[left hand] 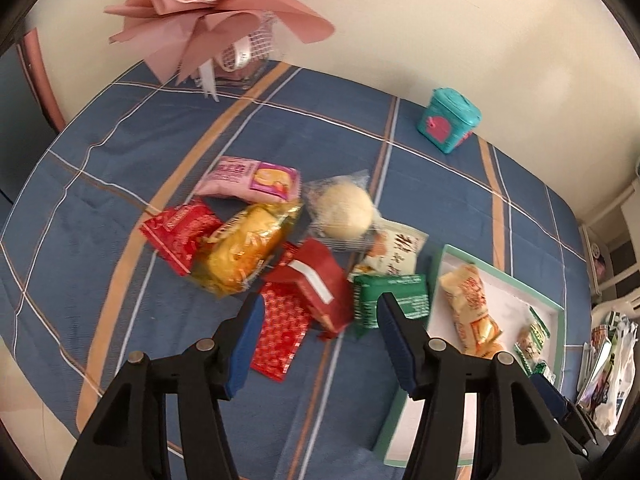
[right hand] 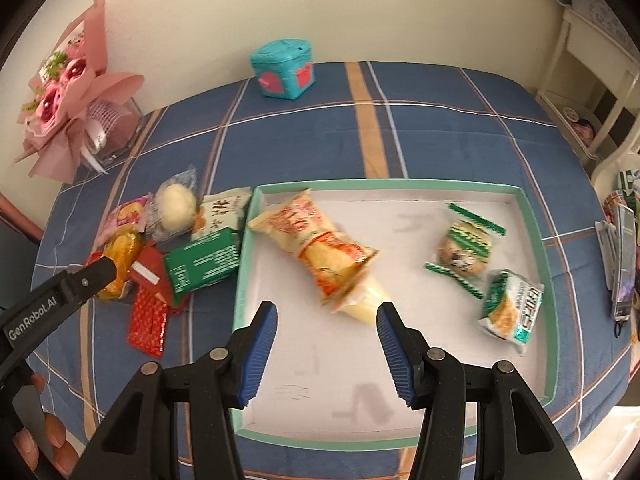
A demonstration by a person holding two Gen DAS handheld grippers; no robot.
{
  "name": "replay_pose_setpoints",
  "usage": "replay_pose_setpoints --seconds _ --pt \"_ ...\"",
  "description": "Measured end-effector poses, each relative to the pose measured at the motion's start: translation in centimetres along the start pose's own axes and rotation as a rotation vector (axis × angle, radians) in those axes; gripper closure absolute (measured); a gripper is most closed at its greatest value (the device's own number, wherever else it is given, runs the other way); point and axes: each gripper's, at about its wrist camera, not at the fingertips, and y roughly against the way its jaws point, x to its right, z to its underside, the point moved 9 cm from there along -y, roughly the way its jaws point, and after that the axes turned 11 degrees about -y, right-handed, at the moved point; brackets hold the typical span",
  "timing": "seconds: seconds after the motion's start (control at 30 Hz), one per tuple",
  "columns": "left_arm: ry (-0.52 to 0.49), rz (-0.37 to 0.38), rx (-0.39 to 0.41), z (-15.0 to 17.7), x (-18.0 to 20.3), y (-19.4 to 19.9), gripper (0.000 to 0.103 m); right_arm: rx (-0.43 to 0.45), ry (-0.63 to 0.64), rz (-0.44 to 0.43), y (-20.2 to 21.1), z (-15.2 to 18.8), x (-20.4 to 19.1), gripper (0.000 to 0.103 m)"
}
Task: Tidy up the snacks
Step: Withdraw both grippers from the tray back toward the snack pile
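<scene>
A heap of snacks lies on the blue plaid cloth: a pink packet (left hand: 256,178), a wrapped round bun (left hand: 346,210), a gold-wrapped cake (left hand: 244,250), red packets (left hand: 316,280) and a green packet (left hand: 394,296). My left gripper (left hand: 320,300) hovers open over the red packets with nothing between its pads. To the right, a mint-rimmed white tray (right hand: 532,216) holds an orange-and-white packet (right hand: 316,240), a green-wrapped cookie (right hand: 466,246) and a green-white packet (right hand: 512,306). Above the tray's near part, my right gripper (right hand: 327,308) stands open and holds nothing.
A pink bouquet (left hand: 208,8) stands at the table's back left by the wall. A teal tin (left hand: 448,120) sits at the back. Flat packs (right hand: 624,256) lie at the table's right edge, with a white shelf (right hand: 592,80) beyond. A hand (right hand: 44,432) holds the left gripper.
</scene>
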Motion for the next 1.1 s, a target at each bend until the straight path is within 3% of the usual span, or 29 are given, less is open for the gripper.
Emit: replay_pose_setpoints --seconds 0.2,0.23,0.27,0.47,0.63,0.7,0.87,0.93,1.1 --pt "0.022 -0.014 0.0 0.0 -1.8 0.0 0.039 -0.013 0.019 -0.008 -0.6 0.6 -1.6 0.046" --pt "0.023 -0.021 -0.001 0.0 -2.0 0.0 0.028 -0.015 0.022 -0.005 -0.8 0.7 -1.8 0.043" --pt "0.022 -0.035 -0.001 0.0 -2.3 -0.1 0.017 -0.014 0.025 0.002 -0.9 0.7 -1.9 0.034" --pt "0.015 -0.064 0.001 0.0 -3.2 -0.4 0.015 -0.025 0.029 0.02 -1.7 1.1 -1.9 0.022" --pt "0.014 -0.073 -0.002 0.1 -3.5 -0.8 0.011 -0.038 0.031 0.026 -2.5 1.3 -2.1 0.019" --pt "0.019 -0.074 -0.004 0.2 -3.8 -1.0 0.01 -0.041 0.031 0.024 -2.7 1.4 -2.2 0.012" --pt "0.03 -0.091 0.008 0.0 -4.7 -1.3 0.006 -0.038 0.032 0.001 -3.1 1.4 -3.0 0.01" --pt "0.036 -0.096 0.019 -0.2 -5.0 -1.3 0.003 -0.028 0.031 -0.019 -3.2 1.3 -3.5 0.0" --pt "0.067 -0.08 0.045 -0.8 -6.0 -1.6 0.002 -0.006 0.047 -0.019 -3.6 0.8 -4.6 0.0"
